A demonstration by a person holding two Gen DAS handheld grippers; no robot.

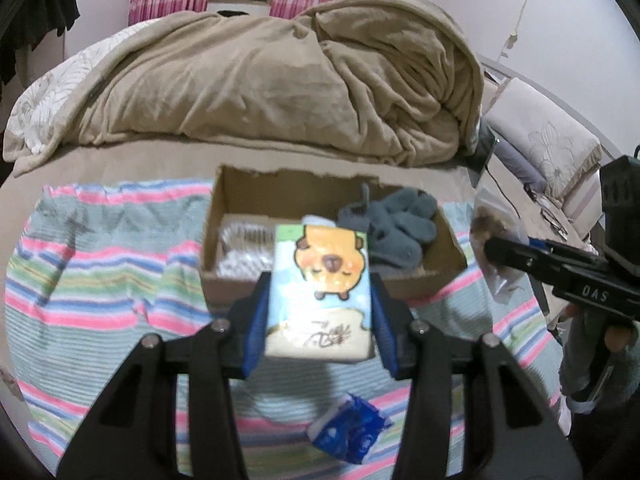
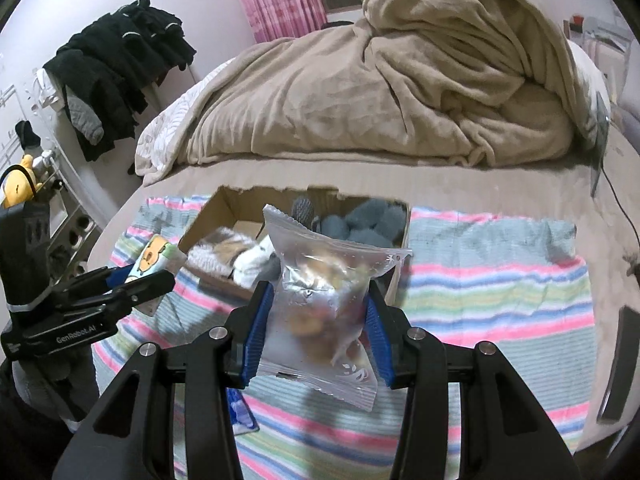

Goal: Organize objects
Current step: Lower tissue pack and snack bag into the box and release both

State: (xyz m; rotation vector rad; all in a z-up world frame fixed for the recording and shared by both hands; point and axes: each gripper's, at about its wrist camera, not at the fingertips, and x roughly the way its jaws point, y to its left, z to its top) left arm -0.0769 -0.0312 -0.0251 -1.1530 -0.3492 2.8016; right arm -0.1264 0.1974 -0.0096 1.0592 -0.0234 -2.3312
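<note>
Holding both pickups above the striped pastel towel (image 1: 100, 272) spread on the bed, you've got a load in each hand. Your left tongs (image 1: 320, 320) are clenched on the rectangular tissue pack with the orange cartoon capybara (image 1: 320, 280), blue pads pressing its long sides, lifted clear of the towel and just short of the box. Your right tongs (image 2: 316, 328) are clamped on the clear crinkly plastic bag of snacks (image 2: 324, 300), also in the air in front of the box.

What could bite you: that bag is slick and squashy, so it may slide out of the pads if you swing it quickly. The tissue pack is soft too; it looks pinched near its lower half, so it might tip forward. With both tongs heading for one box, they could bump each other.

The open brown cardboard box (image 1: 224, 208) with its torn rim already holds something pale and ribbed on the left (can't tell what) and fluffy grey-blue slippers (image 1: 396, 232) on the right, so space is tight. A small blue wrapped packet (image 1: 352, 432) lies on the towel near you.
</note>
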